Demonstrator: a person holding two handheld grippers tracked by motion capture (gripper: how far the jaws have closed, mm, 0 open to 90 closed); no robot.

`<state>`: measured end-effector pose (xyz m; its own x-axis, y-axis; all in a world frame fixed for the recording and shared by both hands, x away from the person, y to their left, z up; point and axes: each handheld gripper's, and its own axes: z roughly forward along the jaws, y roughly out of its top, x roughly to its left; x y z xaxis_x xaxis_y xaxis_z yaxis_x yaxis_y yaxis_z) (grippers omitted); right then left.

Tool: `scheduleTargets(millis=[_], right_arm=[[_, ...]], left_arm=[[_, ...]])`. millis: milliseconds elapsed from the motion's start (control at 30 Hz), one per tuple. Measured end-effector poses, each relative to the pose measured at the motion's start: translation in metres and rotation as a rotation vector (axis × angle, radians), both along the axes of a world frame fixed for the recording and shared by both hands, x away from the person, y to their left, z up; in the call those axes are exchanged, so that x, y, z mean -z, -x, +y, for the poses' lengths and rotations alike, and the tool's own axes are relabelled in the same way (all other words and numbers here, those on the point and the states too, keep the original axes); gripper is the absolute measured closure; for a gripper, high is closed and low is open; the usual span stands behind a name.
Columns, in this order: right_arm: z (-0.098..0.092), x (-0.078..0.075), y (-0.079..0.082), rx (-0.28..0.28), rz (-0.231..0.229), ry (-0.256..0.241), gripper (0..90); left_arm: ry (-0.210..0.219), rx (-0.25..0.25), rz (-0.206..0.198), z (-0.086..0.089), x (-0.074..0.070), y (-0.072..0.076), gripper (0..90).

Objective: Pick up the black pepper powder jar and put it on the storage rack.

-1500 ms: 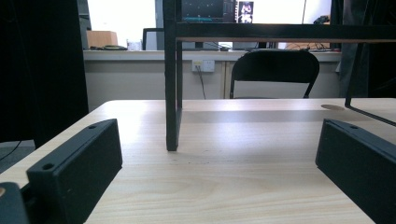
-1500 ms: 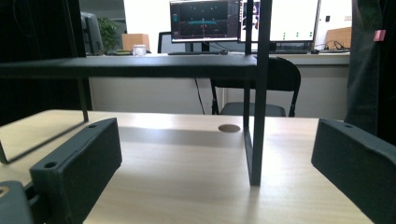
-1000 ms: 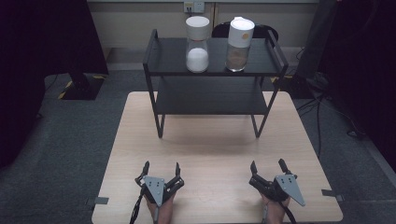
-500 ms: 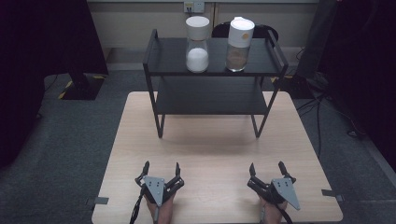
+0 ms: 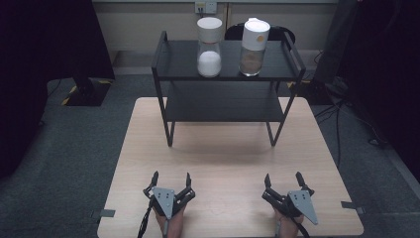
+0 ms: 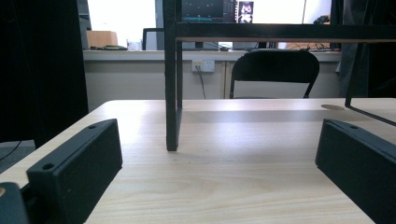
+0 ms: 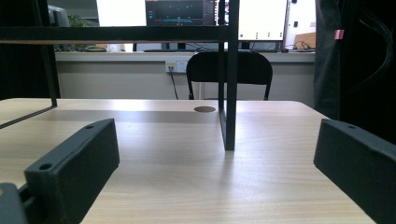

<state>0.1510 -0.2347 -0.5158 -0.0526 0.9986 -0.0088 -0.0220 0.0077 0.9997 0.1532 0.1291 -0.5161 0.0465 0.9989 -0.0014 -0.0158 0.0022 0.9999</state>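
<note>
Barely any shift since a second ago: right tool nudged a touch and turned slightly toward eleven o'clock, left tool unmoved. Reads as work not yet begun, both tools parked at the near edge of the tabletop.

Left tool at about seven o'clock, jaws spread wide, gripping nothing; in the left gripper view, aimed at the near left leg of the black shelf rack. Jar with white powder on the rack's top shelf, around twelve o'clock, well apart from both tools. Jar with brown contents just beside it, toward one o'clock. Right tool at about five o'clock, likewise spread wide and empty.

Hands mostly cut off at the bottom edge. Both gripper views too low for the top shelf. Jar contents hard to identify. Likely next: a long reach up to a jar.
</note>
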Motion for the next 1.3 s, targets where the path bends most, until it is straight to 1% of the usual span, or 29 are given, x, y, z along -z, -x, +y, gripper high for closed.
scheduleTargets(millis=[67,767,1300], right_arm=[[-0.0006,-0.0002,0.0002,-0.005,0.001,0.000,0.0],[0.0017,-0.0002,0.0002,0.008,0.002,0.000,0.0],[0.0000,-0.0002,0.0004,-0.002,0.001,0.001,0.0]], left_arm=[[0.000,0.000,0.000,-0.0001,0.0001,0.0000,0.0],[0.000,0.000,0.000,0.0000,0.0000,0.0000,0.0],[0.000,0.000,0.000,0.0000,0.0000,0.0000,0.0]])
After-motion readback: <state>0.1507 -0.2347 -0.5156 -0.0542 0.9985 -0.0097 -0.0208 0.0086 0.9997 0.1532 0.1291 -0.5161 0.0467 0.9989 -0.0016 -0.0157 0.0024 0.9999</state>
